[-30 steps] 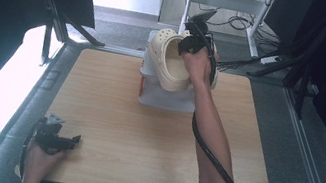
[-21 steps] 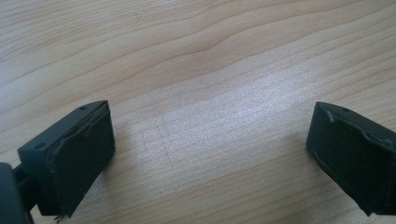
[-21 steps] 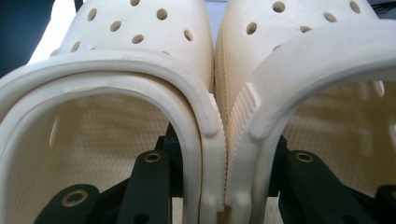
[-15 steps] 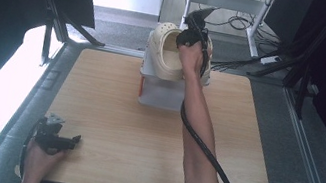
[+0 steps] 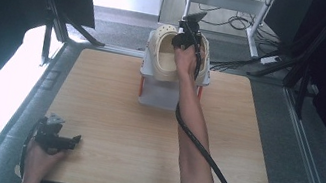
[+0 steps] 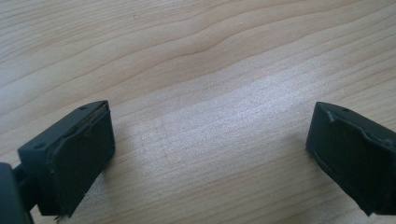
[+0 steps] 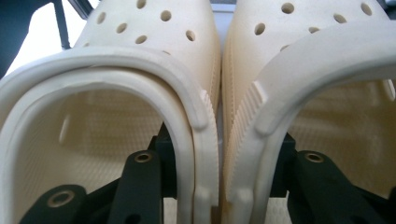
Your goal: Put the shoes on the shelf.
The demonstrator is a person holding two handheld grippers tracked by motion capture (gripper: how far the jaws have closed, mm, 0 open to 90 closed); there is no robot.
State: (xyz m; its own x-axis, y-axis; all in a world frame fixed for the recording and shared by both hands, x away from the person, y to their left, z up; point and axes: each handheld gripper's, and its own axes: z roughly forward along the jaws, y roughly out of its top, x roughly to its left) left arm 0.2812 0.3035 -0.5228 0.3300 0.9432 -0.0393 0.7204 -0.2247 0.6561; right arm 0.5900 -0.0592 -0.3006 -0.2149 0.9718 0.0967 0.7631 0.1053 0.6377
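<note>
While the right tongs [image 7: 219, 186] straddle the touching inner walls of two cream clogs, one jaw inside the left clog [image 7: 140, 93] and one inside the right clog [image 7: 317, 84], the pair sits on a small white rack [image 5: 170, 95] at the far edge of the worktop [image 5: 142, 138]; these jaws have just been opening, and whether the pads still press the walls I cannot tell; if the grip goes slack before the soles are seated, a clog could tip off the rack; drawing the jaws back carelessly might drag one along. The left tongs [image 6: 210, 154] rest spread wide and empty at the near left corner.
</note>
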